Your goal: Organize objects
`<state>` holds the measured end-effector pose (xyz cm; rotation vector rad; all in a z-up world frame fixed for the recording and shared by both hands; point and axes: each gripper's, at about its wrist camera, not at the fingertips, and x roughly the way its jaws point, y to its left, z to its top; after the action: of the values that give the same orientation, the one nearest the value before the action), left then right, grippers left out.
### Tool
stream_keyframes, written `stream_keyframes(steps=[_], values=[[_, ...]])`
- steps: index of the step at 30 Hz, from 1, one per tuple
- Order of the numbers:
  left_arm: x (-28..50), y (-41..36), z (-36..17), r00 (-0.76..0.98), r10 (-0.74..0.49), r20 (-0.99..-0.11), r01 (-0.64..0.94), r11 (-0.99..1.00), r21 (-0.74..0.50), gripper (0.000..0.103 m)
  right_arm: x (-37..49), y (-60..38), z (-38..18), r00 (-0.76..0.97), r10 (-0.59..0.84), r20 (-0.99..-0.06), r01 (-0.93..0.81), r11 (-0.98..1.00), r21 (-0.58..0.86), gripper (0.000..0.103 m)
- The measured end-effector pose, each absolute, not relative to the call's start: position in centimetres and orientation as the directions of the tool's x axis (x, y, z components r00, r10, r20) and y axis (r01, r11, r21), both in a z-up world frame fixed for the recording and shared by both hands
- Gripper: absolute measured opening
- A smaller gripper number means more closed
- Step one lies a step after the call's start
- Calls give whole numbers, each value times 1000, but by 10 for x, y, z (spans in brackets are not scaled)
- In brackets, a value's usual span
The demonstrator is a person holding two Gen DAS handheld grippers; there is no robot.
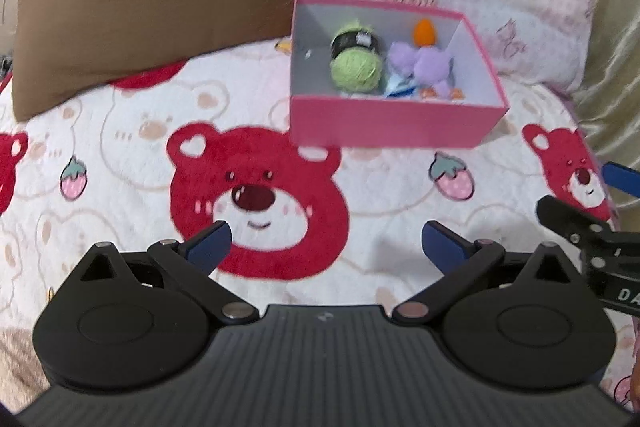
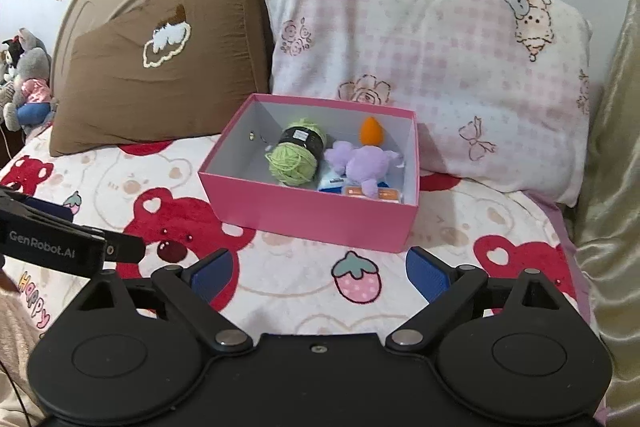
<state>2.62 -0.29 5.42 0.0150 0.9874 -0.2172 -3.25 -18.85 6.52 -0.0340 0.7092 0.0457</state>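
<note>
Jaws: both your grippers were spread wide with nothing between them, left gripper [image 1: 326, 241] and right gripper [image 2: 320, 273] hovering over the bear blanket [image 1: 120, 147].
Box: pink box [image 2: 316, 223] sat on the blanket, right up against the pink pillow [image 2: 440, 67], brown pillow [image 2: 160, 95] just to its left.
Contents: green yarn [image 2: 290, 163], purple plush toy [image 2: 360, 163] and an orange thing [image 2: 371, 131] were already inside, plus some small packets I couldn't make out.
Progress: looked pretty much done to me, nothing loose on the blanket that I could see.
Risk: your grippers were close together, so swinging one could've clipped the other, and bumping that box on soft bedding would probably have tipped it.
</note>
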Motion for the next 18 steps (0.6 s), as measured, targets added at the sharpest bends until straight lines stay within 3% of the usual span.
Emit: stream_keyframes(steps=[18], values=[[23, -16, 47, 536, -134, -833, 200, 979, -29, 103, -42, -204, 55, 756, 19, -655, 31, 997, 64, 96]])
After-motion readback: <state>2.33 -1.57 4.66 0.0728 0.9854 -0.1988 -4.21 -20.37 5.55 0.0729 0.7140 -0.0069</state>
